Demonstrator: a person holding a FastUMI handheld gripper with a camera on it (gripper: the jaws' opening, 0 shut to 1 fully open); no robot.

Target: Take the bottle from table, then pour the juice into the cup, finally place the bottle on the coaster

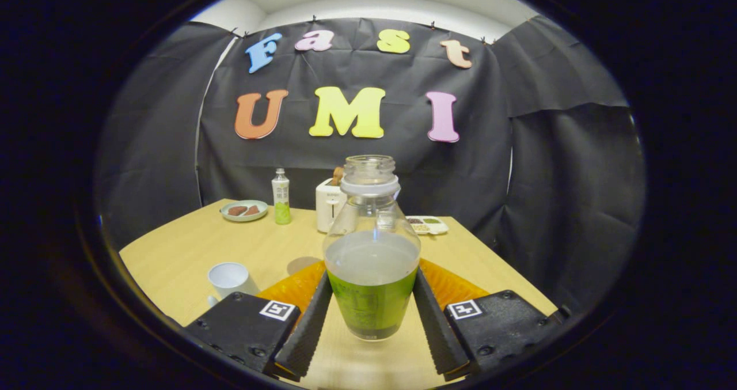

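Gripper view: 1 uncapped bottle [371,257] stands upright between the gripper [371,312] jaws, both pressing its sides; its base seems clear of the counter [190,252]. 1 cup [229,279] sits left. 1 orange coaster [455,286] lies mostly hidden behind.

The hand-held gripper [371,315] points level, its two fingers [308,326] pressed against a held bottle [371,263].

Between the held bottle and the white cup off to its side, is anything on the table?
Gripper view: bare tabletop only, apart from the finger on that side of the bottle. The white cup stands apart, and both fingers of the gripper press the bottle.
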